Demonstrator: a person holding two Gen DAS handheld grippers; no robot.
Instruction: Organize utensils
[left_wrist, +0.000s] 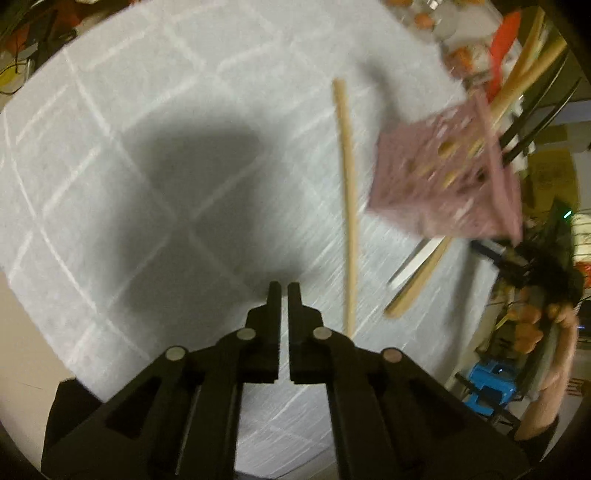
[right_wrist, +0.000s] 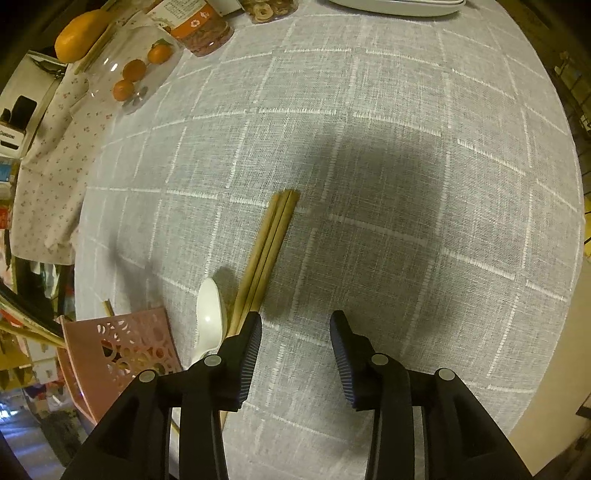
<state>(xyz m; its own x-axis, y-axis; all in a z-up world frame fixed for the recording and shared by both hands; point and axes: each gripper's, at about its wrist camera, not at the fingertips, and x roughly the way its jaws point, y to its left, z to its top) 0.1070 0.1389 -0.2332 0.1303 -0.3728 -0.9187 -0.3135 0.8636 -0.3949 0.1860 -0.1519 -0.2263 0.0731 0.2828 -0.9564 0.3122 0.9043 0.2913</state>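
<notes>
My left gripper (left_wrist: 283, 286) is shut and empty above the grey checked tablecloth. A single wooden chopstick (left_wrist: 349, 206) lies on the cloth just to its right. A pink perforated utensil basket (left_wrist: 443, 177) stands further right with chopsticks and dark utensils sticking out of it. My right gripper (right_wrist: 295, 319) is open and empty. Wooden chopsticks (right_wrist: 267, 251) lie side by side by its left finger, with a white spoon (right_wrist: 210, 314) beside them. The pink basket (right_wrist: 122, 354) shows at lower left in the right wrist view.
A clear jar with oranges (right_wrist: 133, 70), a snack jar (right_wrist: 199, 26) and a white plate (right_wrist: 399, 5) stand at the table's far side. A floral cloth (right_wrist: 55, 162) hangs at the left edge. Another chopstick and a white utensil (left_wrist: 417, 269) lie by the basket.
</notes>
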